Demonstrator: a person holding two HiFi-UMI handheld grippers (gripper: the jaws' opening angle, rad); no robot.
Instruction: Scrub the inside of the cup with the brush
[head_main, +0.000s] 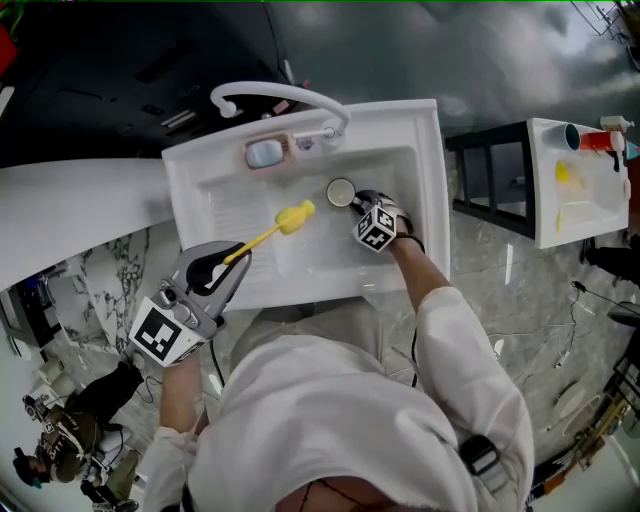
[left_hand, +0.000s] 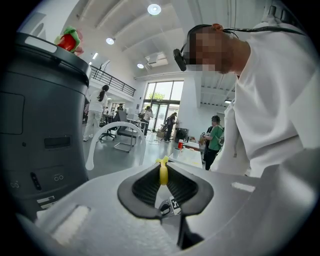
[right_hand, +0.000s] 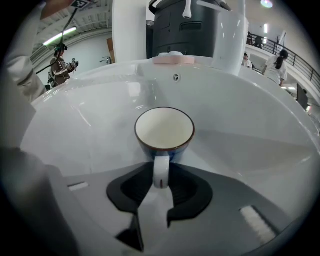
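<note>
Inside the sink (head_main: 400, 115), my right gripper (right_hand: 160, 172) jaws pinch the glazed, probably slippery, breakable cup (right_hand: 164, 127) by its handle; left gripper (left_hand: 163, 175) jaws clamp the stiff brush (head_main: 295, 216).

Head view looks down on sink (head_main: 400, 120); right gripper view faces it closely.

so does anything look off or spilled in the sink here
Nothing stands out. The right gripper holds the cup by its handle, mouth up, in the sink, with no chips or spills showing. The left gripper grips the yellow brush, whose head hangs over the sink, apart from the cup.
</note>
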